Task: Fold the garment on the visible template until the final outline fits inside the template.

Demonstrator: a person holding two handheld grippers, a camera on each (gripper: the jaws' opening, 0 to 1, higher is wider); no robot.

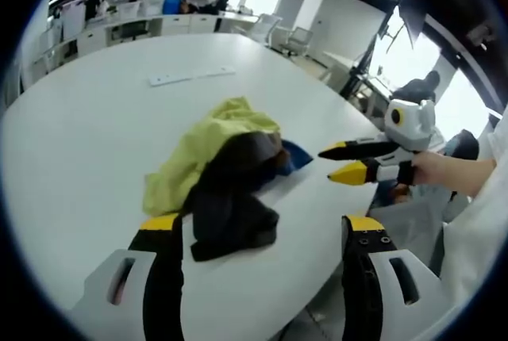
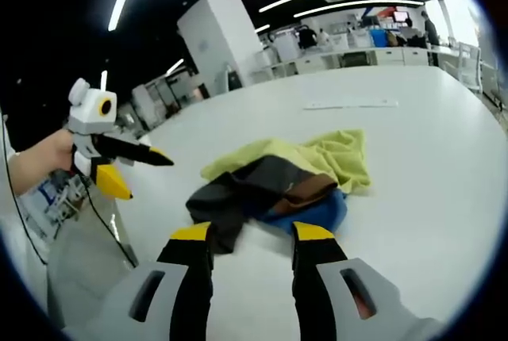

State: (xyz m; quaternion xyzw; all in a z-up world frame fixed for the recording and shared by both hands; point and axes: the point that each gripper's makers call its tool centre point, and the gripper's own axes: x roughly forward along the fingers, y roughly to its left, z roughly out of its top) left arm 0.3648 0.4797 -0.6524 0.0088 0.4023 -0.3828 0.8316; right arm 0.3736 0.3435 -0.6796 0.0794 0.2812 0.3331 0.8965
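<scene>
Both spread claws, left [image 1: 254,234] and right [image 2: 252,239], hover off the crumpled yellow, dark-grey and blue cloth heap [image 1: 226,170] near the white desk [image 1: 95,111] edge, where pinching several layers together risks dragging it overboard.

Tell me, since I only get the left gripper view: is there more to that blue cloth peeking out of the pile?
Observer: Yes. In the right gripper view the blue cloth is a broad patch at the pile's near edge, lying under a brown piece.
Operator: Who holds the gripper my camera rides on?
Observer: A hand grips the left gripper from behind. Its jaws are apart with nothing between them.
Operator: And has the other gripper caught anything?
Observer: No. The right gripper has its jaws open, just short of the dark grey garment.
</scene>
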